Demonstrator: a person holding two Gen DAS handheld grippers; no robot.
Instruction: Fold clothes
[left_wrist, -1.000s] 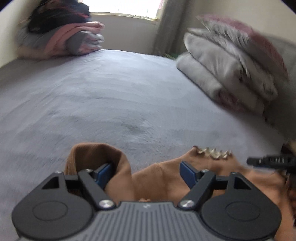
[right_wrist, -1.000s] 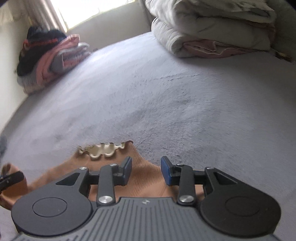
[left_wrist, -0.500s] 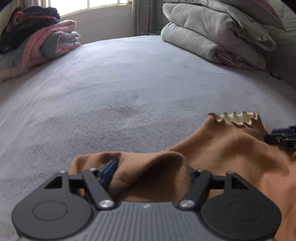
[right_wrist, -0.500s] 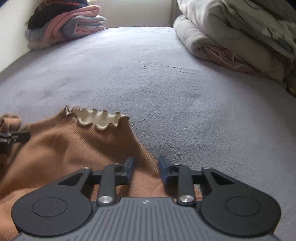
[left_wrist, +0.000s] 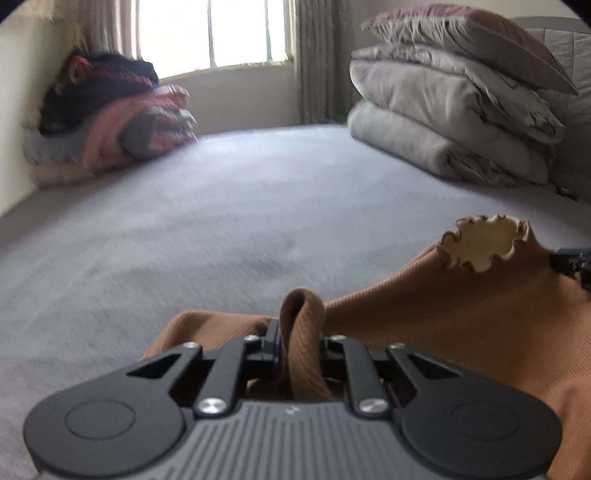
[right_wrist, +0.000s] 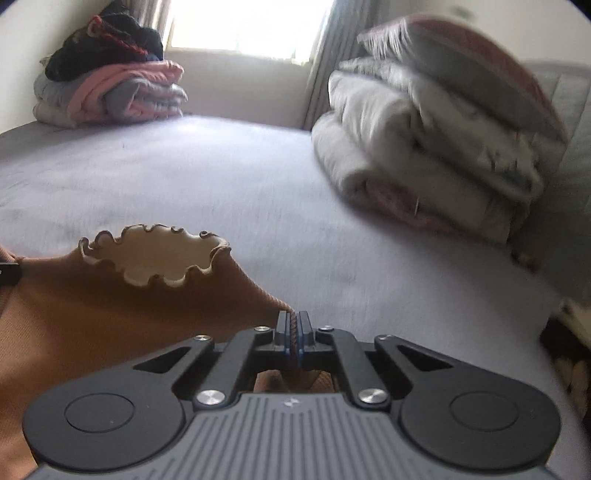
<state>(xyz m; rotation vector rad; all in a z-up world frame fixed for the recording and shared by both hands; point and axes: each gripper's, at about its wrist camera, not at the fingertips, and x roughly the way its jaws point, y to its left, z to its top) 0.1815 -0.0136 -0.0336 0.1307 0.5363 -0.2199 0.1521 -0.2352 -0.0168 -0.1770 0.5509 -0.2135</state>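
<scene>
Between the left claw's (left_wrist: 295, 350) closing jaws sits a fat fold of brown top (left_wrist: 461, 317); it could slip. Right claw (right_wrist: 294, 341) pinches an edge.

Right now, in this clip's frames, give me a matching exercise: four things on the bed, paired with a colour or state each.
Things:
1. brown top
2. ruffled collar
3. clothes pile
4. quilt stack

Descriptions:
A. pale grey, folded, far right
B. cream, frilled edge
C. pinched by both grippers
D. pink, grey and dark, far left by window

Pairs: 1-C, 2-B, 3-D, 4-A
</scene>
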